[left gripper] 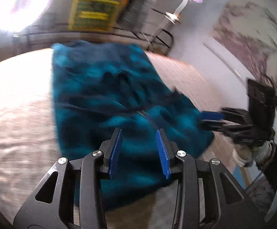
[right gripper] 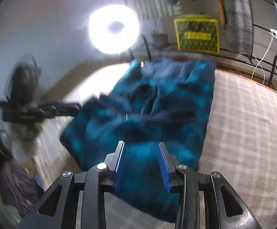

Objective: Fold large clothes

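Teal garment (left gripper: pixel 107 103) (rumpled) lies on the bed beneath both part-open, empty grippers (left gripper: pixel 139 133) (right gripper: pixel 141 145).

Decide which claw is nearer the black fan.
Left. The left claw is just in front of the fan, at the teal garment's edge on that side; the right claw hangs over the garment's near end, farther away.

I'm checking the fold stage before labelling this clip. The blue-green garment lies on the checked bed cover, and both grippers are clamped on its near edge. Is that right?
Not quite. The blue-green garment does lie on the checked bed cover, but neither gripper is clamped on it. The left gripper in the left wrist view and the right gripper in the right wrist view both stand open, with nothing pinched between the pads.
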A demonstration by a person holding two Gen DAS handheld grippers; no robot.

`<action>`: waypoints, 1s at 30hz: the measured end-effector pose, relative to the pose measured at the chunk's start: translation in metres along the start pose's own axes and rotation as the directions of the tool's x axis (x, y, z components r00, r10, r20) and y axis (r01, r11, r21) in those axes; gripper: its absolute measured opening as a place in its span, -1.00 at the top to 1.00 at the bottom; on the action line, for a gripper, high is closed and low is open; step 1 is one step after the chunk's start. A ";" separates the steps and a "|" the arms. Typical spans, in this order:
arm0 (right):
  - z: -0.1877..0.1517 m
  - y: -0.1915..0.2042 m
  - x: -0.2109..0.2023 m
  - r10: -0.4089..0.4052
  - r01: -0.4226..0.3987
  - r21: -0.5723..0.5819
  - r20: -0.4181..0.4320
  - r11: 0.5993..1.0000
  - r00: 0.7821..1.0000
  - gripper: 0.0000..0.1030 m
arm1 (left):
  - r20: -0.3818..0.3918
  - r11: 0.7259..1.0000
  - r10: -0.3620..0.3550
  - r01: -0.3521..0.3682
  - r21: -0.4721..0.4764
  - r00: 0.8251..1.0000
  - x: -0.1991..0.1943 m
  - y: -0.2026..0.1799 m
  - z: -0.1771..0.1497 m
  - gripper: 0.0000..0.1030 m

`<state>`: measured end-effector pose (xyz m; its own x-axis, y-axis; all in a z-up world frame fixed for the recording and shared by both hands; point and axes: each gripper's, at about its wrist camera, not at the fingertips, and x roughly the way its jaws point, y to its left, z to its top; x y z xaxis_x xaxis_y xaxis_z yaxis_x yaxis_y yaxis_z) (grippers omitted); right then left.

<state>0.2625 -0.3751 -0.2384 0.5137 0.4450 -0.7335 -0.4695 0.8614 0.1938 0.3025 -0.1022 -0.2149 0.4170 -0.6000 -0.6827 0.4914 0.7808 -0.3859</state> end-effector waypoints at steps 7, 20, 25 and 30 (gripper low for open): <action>-0.032 0.003 0.039 -0.074 0.071 -0.035 -0.077 0.997 0.994 0.38 | -0.103 0.998 0.066 -0.063 0.027 0.992 0.060 0.014 -0.026 0.72; 0.036 -0.058 -0.021 0.070 -0.092 0.187 0.123 0.978 0.990 0.12 | 0.044 0.994 0.102 -0.100 -0.048 0.994 -0.011 0.075 0.056 0.17; 0.080 -0.092 -0.010 -0.007 -0.007 0.154 0.096 0.988 0.995 0.11 | 0.050 0.983 0.146 -0.139 -0.123 0.988 0.001 0.138 0.096 0.17; 0.121 -0.126 0.023 -0.053 0.042 0.143 0.079 0.989 0.995 0.20 | 0.046 0.971 0.192 -0.183 -0.157 0.980 0.036 0.185 0.126 0.17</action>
<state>0.4203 -0.4439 -0.2003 0.5930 0.4165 -0.6891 -0.3403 0.9053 0.2543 0.5051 -0.0016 -0.2329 0.5385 -0.4464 -0.7147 0.2808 0.8947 -0.3473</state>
